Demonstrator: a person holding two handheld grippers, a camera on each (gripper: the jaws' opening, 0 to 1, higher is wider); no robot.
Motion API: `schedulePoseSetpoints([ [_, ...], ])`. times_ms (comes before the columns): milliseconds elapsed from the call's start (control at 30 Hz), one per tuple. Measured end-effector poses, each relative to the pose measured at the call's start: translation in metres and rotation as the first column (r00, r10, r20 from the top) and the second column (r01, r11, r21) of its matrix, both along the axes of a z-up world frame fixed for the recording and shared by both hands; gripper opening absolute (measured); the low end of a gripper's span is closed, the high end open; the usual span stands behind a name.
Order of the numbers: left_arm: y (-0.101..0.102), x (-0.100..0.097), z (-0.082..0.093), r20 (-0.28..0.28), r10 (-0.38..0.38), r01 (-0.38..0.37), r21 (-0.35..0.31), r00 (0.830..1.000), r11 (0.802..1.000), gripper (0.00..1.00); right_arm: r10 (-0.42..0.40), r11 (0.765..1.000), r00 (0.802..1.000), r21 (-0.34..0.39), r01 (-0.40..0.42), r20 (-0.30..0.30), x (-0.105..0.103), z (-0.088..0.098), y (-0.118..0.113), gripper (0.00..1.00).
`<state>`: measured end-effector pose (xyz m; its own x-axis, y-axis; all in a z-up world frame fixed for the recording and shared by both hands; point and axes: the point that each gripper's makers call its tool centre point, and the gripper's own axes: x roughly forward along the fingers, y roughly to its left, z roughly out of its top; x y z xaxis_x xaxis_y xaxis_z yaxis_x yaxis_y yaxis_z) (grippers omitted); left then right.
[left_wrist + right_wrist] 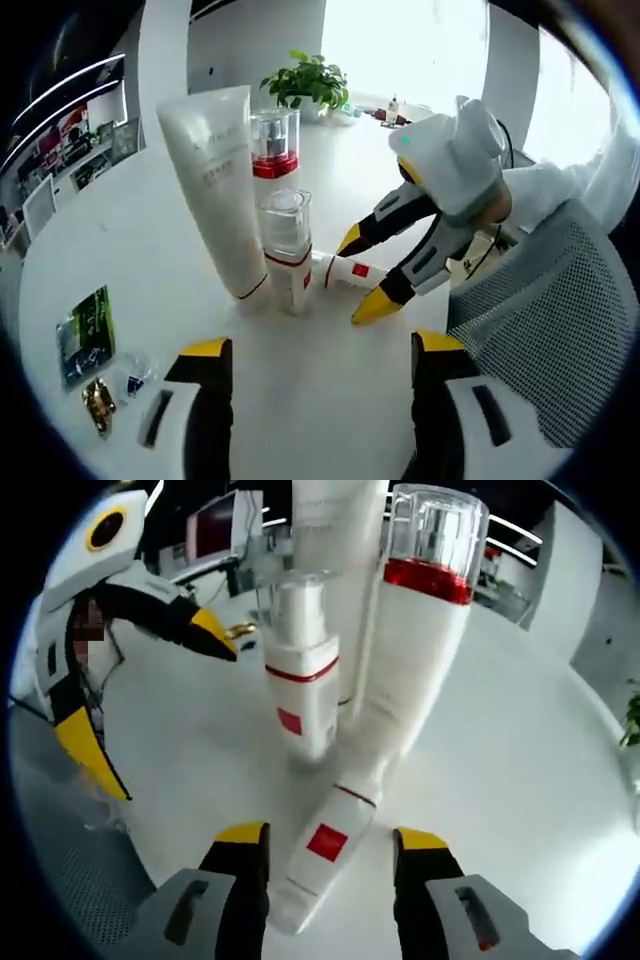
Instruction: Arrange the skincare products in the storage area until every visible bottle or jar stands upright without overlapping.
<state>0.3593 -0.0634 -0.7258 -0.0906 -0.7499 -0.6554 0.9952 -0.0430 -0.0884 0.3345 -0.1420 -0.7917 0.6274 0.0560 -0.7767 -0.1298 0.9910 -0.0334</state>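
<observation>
Three products stand close together on the white table (120, 240): a large white tube (215, 190) on its cap, a tall bottle with a red band (275, 150) and a shorter clear-capped bottle (287, 245). A small white tube with a red square (345, 272) lies flat beside them. My right gripper (362, 275) is open with one jaw on each side of this lying tube (325, 855), and a gap shows at both sides in the right gripper view (330, 838). My left gripper (320, 350) hangs open and empty in front of the group, and appears at the left of the right gripper view (150, 695).
A green sachet (85, 335) and a small gold item (98, 400) lie at the table's left. A potted plant (310, 80) stands at the far side. A grey mesh chair back (560, 320) and a person's white sleeve (560, 185) are on the right.
</observation>
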Motion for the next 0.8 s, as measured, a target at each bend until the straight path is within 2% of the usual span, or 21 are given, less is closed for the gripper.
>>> schedulePoseSetpoints([
  [67,-0.001,-0.001,0.000,-0.006,-0.006,0.006,-0.005,1.000,1.000,0.75,-0.005,1.000,1.000,0.001,0.005,0.005,0.000,0.000,-0.001,0.42],
  [167,-0.001,-0.004,-0.001,-0.021,-0.011,0.011,-0.001,1.000,1.000,0.78,-0.028,1.000,1.000,0.005,0.028,-0.011,-0.005,-0.002,-0.002,0.35],
  [200,-0.001,-0.005,-0.001,-0.024,-0.012,0.012,0.001,1.000,1.000,0.79,-0.018,1.000,1.000,0.001,0.018,0.005,-0.002,-0.002,-0.003,0.32],
  [300,-0.002,-0.005,0.001,-0.025,-0.005,0.005,-0.006,1.000,1.000,0.85,-0.030,1.000,1.000,-0.004,0.030,0.001,-0.006,-0.004,-0.007,0.25],
  [467,-0.004,-0.007,0.004,-0.047,-0.002,0.001,-0.022,0.999,1.000,0.87,-0.034,0.999,0.999,-0.010,0.034,-0.009,-0.008,-0.004,-0.009,0.15],
  [800,-0.004,-0.012,0.003,-0.068,-0.009,0.008,-0.017,0.998,1.000,0.85,-0.050,0.999,0.998,-0.002,0.050,-0.030,-0.010,-0.003,-0.009,0.14],
])
